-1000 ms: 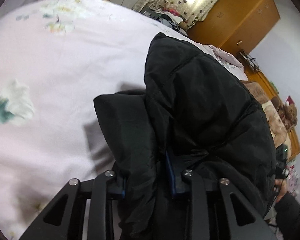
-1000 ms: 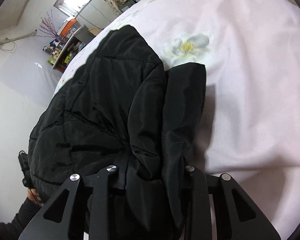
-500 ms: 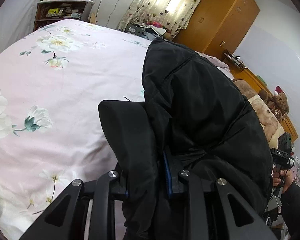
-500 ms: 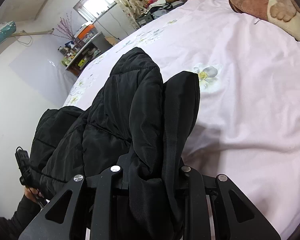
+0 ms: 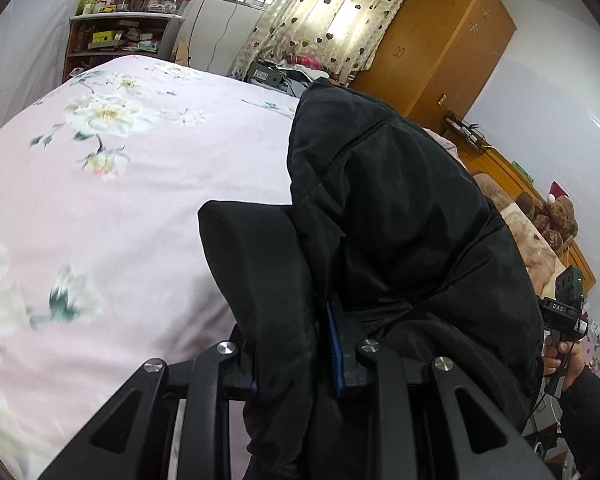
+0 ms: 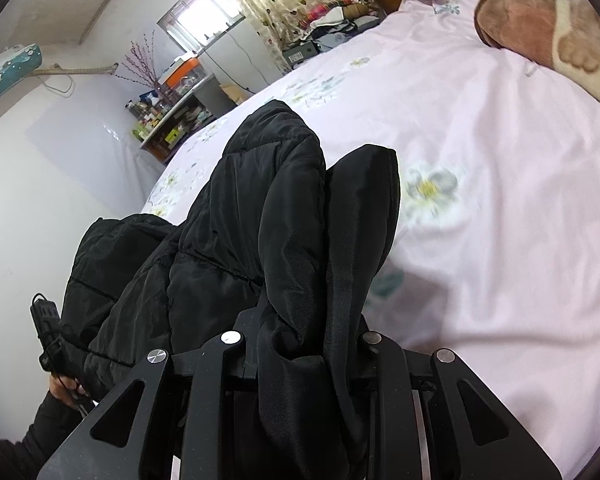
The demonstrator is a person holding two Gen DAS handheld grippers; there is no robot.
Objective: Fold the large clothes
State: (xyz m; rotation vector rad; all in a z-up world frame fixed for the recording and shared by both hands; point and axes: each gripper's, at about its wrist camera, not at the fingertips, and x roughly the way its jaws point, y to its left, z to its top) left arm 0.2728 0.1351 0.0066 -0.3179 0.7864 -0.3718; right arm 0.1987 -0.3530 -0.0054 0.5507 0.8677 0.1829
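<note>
Bed (image 5: 148, 208) covered by pale pink sheet (image 6: 500, 208) printed with white flowers. Brown plush blanket (image 6: 540, 20) lies on it at head end. Teddy bear (image 5: 558, 220) rests on that blanket, by the wall.

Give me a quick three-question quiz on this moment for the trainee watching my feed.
1. True or false: both the left gripper and the right gripper are shut on the black padded jacket.
2. What lies under the lifted jacket?
A. a bare wooden floor
B. a pink floral bedspread
C. a metal table
3. Fill in: in the left wrist view, a brown ____ sits at the far right.

Key: 1 true; 2 B; 3 teddy bear.
</note>
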